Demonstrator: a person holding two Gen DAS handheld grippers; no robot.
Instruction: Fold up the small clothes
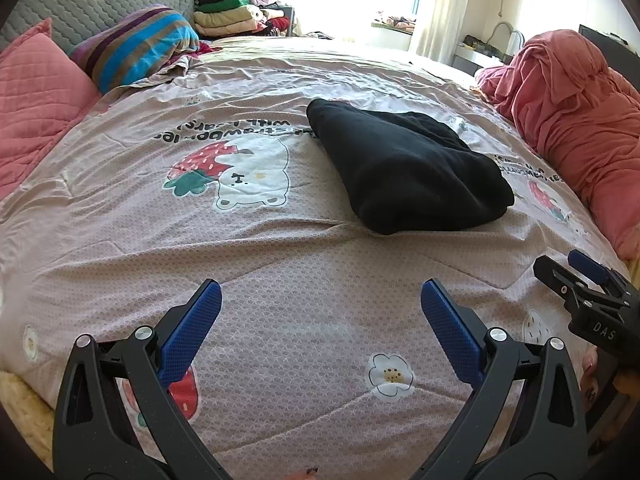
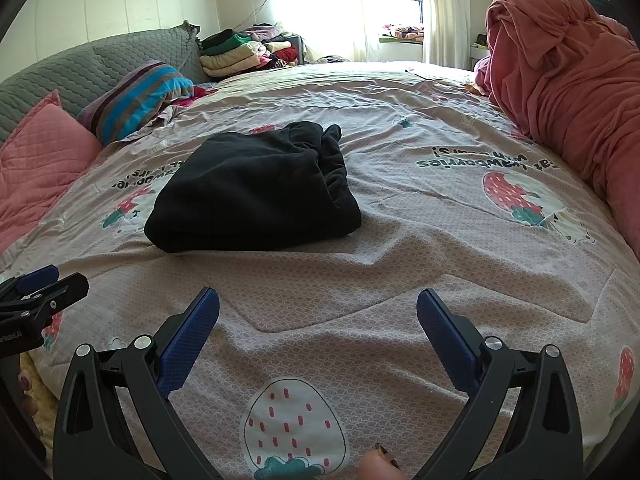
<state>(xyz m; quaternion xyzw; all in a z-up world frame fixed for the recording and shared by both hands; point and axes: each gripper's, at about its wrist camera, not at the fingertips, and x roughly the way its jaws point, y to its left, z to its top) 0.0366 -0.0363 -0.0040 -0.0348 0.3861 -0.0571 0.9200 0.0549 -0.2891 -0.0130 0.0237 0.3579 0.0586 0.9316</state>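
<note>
A: Left wrist view: left gripper (image 1: 320, 320) spread wide, empty; right gripper (image 2: 318, 326) likewise. Black garment (image 1: 404, 172) lies frame centre on bedspread (image 1: 280, 272), seemingly folded.

B: Judged step: fold complete or checking. Next: approach, clamp an edge.

A folded garment (image 1: 404, 168) lies mid-bed on the quilt (image 1: 280, 272). Pillows (image 1: 136, 46) lie to its left, a heaped blanket (image 1: 580, 120) to its right, and stacked clothes (image 1: 232, 12) behind.
</note>
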